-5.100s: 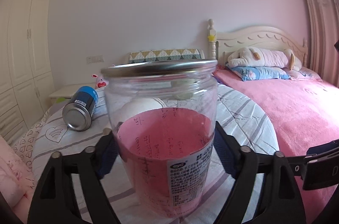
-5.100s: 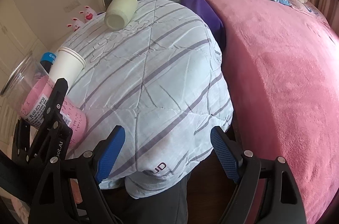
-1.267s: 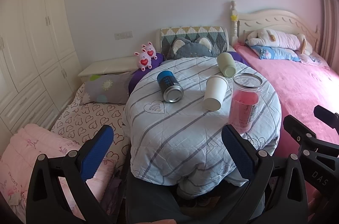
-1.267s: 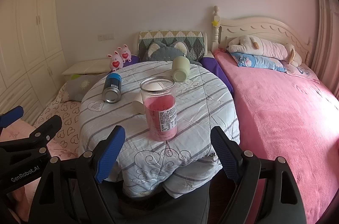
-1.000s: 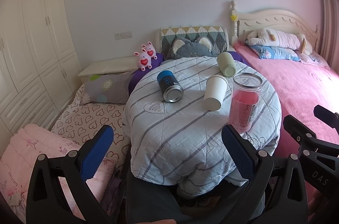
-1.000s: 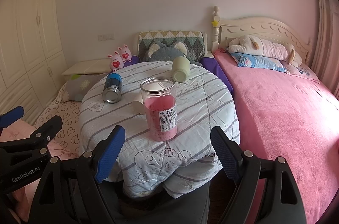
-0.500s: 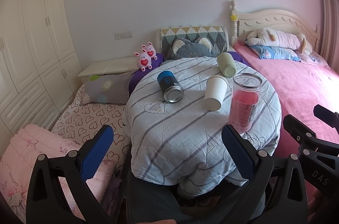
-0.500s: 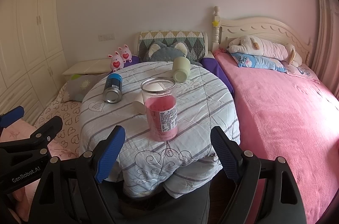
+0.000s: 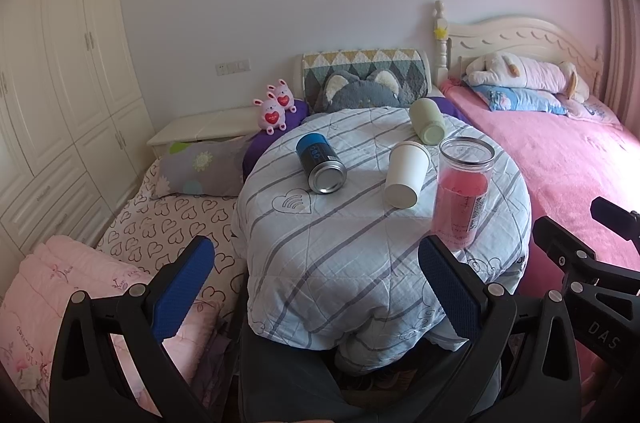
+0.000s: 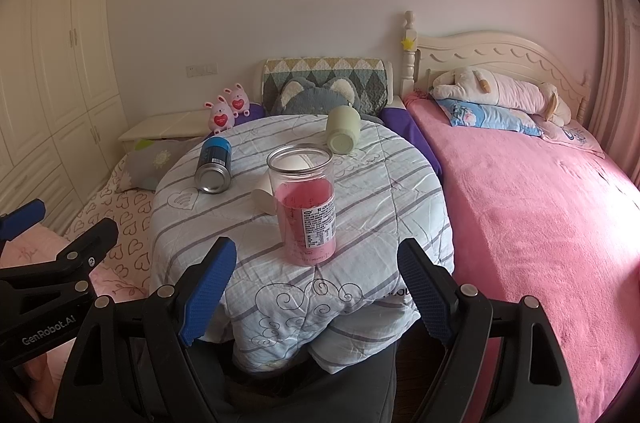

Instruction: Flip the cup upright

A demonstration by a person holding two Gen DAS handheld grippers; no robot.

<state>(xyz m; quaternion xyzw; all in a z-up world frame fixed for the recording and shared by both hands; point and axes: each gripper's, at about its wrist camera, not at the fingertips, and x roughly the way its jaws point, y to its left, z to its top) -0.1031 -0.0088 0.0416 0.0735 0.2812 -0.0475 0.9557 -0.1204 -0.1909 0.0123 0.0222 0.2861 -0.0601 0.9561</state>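
The left hand-held gripper (image 9: 316, 279) hangs released before the bench (image 9: 360, 243), its blue-padded fingers (image 9: 182, 281) spread wide with nothing between them; beside it the right tool's black frame bears the letters "DAS". The right hand-held gripper (image 10: 312, 287) is likewise released, its blue pads (image 10: 424, 295) wide apart and empty, and the neighbouring left tool's frame reads "GenRobot.AI". Taking the clear jar (image 10: 303, 207) as landmark: it stands upright near the front edge of the striped quilt covering the bench, part-filled with pink contents, and carries a white printed label whose text is too small to read. Just behind the jar and to its left lies the white paper cup (image 9: 406, 174) on its side, bottom toward the cameras. Further left of the jar lies a blue can (image 9: 320, 163) on its side, metal end forward, with pale lettering too blurred to read. Behind the jar, near the far edge, lies a pale green cup (image 10: 342, 129) on its side. Right of the jar stretches a pink bed (image 10: 540, 203)
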